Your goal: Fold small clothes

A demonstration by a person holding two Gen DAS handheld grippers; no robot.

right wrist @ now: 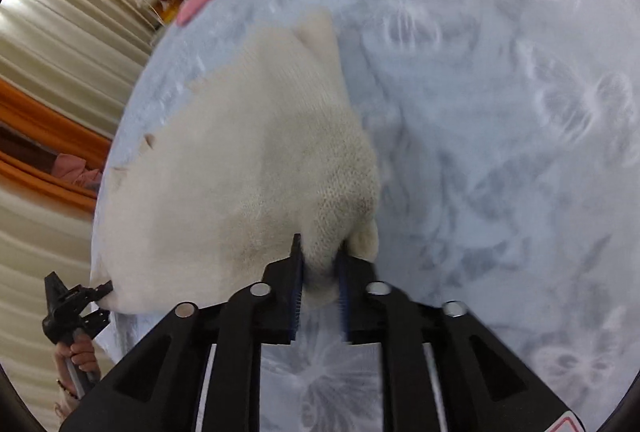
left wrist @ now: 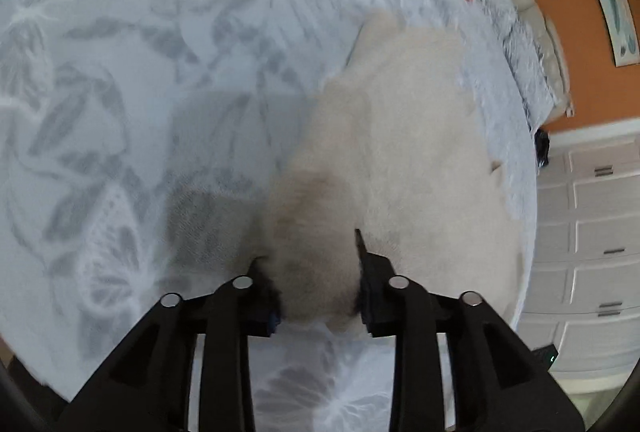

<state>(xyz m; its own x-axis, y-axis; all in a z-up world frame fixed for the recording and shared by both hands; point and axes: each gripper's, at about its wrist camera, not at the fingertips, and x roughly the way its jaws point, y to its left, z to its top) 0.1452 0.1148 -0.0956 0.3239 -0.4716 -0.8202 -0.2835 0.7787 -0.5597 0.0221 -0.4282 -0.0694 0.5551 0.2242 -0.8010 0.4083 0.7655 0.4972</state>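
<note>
Pale blue butterfly-print bedspread (left wrist: 120, 112) covers the bed, with a cream knit garment (right wrist: 240, 152) lying on it. Left gripper (left wrist: 320, 284) and right gripper (right wrist: 320, 272) each pinch a near corner, apparently bunched fabric.

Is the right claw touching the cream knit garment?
Touching. The right wrist view shows the right claw closed on a bunched corner of the cream knit garment.
</note>
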